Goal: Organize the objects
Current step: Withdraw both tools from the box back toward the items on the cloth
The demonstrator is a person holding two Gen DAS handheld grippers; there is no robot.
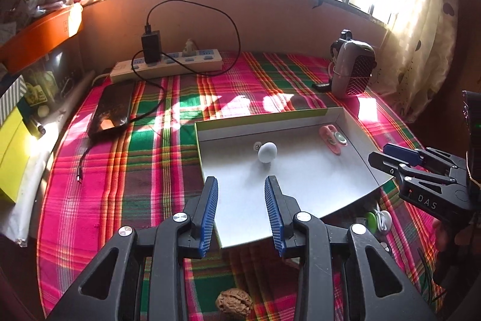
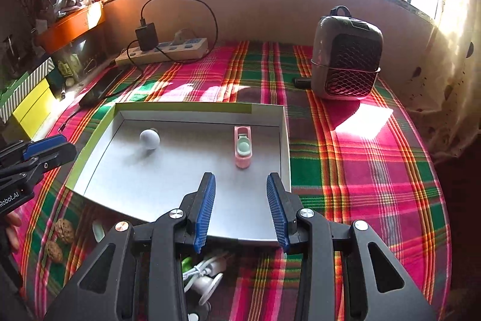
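A shallow white box lid with a green rim [image 1: 258, 122] [image 2: 183, 107] lies on the plaid cloth. Inside it rest a white bulb [image 1: 267, 152] [image 2: 149, 139] and a pink holder with a pale green cap [image 1: 332, 139] [image 2: 243, 148]. My left gripper [image 1: 242, 200] hovers open over the lid's near left edge, with nothing between its blue pads. My right gripper [image 2: 240, 200] hangs open over the lid's near right part, also with nothing in it. Each gripper shows at the side of the other's view [image 1: 387, 158] [image 2: 57, 149]. Walnuts [image 1: 234, 304] [image 2: 64, 230] and a white cable bundle [image 2: 204, 273] [image 1: 380, 220] lie in front of the lid.
At the back stand a white power strip with a black charger [image 1: 168, 65] [image 2: 162, 50] and a grey fan heater [image 1: 353, 68] [image 2: 345, 56]. A dark phone [image 1: 112, 110] lies at the left. Boxes [image 1: 12, 146] and an orange tray [image 1: 42, 32] crowd the left edge.
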